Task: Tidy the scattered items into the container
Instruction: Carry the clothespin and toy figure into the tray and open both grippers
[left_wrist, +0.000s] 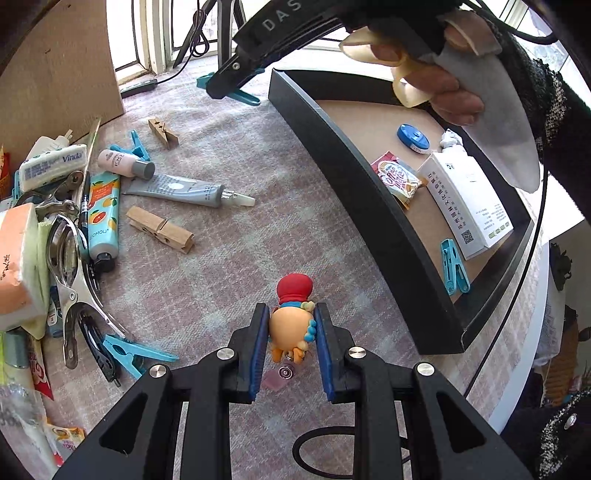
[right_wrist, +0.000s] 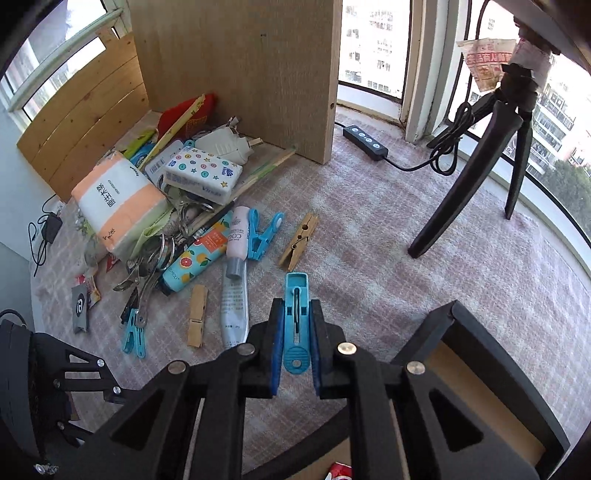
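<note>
L gripper (left_wrist: 290, 325) has its fingers (left_wrist: 258, 332) part-closed on a toy (left_wrist: 290, 314), orange body w/ red cap, pads pressing both sides; toy sits just above the checked cloth (left_wrist: 229, 155), near the tray (left_wrist: 369, 206). R gripper (right_wrist: 295, 343) is clamped narrow on a blue peg (right_wrist: 295, 325), held lengthwise between the fingers (right_wrist: 277, 339), off the cloth, next to the tray corner. Inside the tray: white box (left_wrist: 465, 199), coffee sachet (left_wrist: 397, 179), blue tape measure (left_wrist: 413, 137), another blue peg (left_wrist: 455, 266). Still on the cloth: 2 wood pegs (left_wrist: 160, 229), grey tube (left_wrist: 184, 190), fruit-print tube (left_wrist: 103, 214), pink bottle (left_wrist: 125, 164), tissue packs (right_wrist: 118, 203), metal clips (left_wrist: 70, 295).
</note>
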